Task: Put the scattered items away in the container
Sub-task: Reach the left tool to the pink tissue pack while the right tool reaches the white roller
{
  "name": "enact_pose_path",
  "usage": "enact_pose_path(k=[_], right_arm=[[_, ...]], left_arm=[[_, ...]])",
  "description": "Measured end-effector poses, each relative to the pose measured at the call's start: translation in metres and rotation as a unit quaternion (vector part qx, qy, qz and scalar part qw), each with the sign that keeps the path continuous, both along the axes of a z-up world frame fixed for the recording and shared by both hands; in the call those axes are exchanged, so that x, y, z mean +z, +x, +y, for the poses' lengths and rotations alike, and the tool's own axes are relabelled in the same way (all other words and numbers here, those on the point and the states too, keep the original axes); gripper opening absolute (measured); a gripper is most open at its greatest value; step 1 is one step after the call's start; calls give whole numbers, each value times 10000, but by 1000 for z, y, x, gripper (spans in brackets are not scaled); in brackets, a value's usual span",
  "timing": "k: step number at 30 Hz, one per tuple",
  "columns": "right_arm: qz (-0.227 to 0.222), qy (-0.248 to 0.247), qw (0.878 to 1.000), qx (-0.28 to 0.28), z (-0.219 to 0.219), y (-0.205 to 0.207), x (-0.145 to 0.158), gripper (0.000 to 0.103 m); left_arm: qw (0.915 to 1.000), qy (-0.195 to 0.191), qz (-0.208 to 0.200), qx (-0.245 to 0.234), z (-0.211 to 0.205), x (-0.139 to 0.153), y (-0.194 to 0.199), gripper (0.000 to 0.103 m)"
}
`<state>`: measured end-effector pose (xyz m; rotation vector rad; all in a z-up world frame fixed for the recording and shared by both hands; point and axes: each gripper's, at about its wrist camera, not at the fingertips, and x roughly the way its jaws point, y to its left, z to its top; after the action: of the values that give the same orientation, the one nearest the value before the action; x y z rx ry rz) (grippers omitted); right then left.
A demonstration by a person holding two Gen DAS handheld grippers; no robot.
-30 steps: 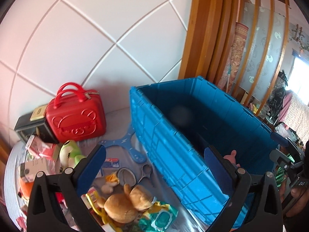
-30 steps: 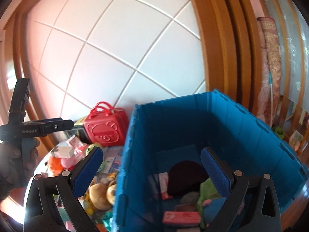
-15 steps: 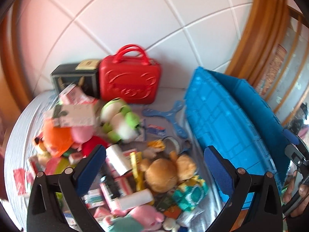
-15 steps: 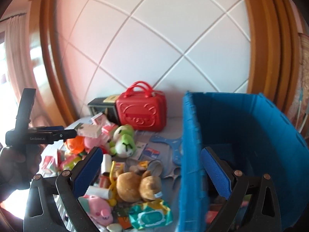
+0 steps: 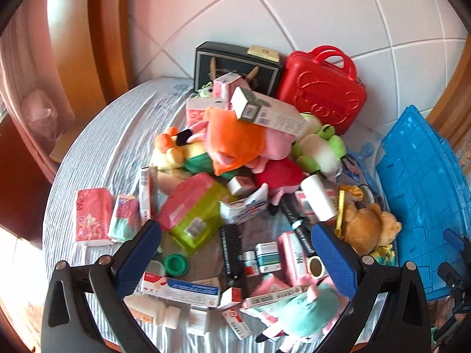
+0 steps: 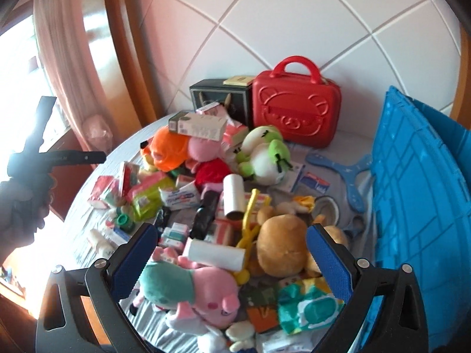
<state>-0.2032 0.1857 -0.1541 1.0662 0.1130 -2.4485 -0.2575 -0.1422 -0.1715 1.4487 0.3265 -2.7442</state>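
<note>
Hovering above the clutter, both grippers are seen with fingers spread wide and empty: left gripper (image 5: 235,253) over small boxes and a black tube (image 5: 232,253) lying lengthwise away from it, right gripper (image 6: 229,253) over a white roll (image 6: 216,253) lying crosswise. The blue container (image 6: 418,182) is set at the right edge of the surface (image 5: 97,153), nearer the right gripper. Both are pitched downward toward the pile.

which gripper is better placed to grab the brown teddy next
Right, probably. The open right gripper looks down with the brown teddy between its fingers, beside the blue crate. The left gripper, also open, hangs over boxes, with the teddy off to its side.
</note>
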Motion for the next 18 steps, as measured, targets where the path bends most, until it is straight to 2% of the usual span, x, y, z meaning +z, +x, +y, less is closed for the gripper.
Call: enact_pose_path(k=[5, 11, 13, 18], right_arm=[[-441, 230, 9987, 60, -40, -10, -46, 103], [-1167, 351, 9923, -206, -64, -33, -109, 103], [-1332, 532, 9894, -213, -72, -40, -128, 103], [-1339, 1144, 9844, -43, -93, -51, -157, 103]], left_arm=[[9993, -60, -204, 295, -55, -27, 7, 103], [9963, -148, -521, 672, -117, -64, 10, 103], [9950, -185, -630, 754, -133, -75, 10, 103], [9924, -234, -834, 875, -162, -98, 10, 103]])
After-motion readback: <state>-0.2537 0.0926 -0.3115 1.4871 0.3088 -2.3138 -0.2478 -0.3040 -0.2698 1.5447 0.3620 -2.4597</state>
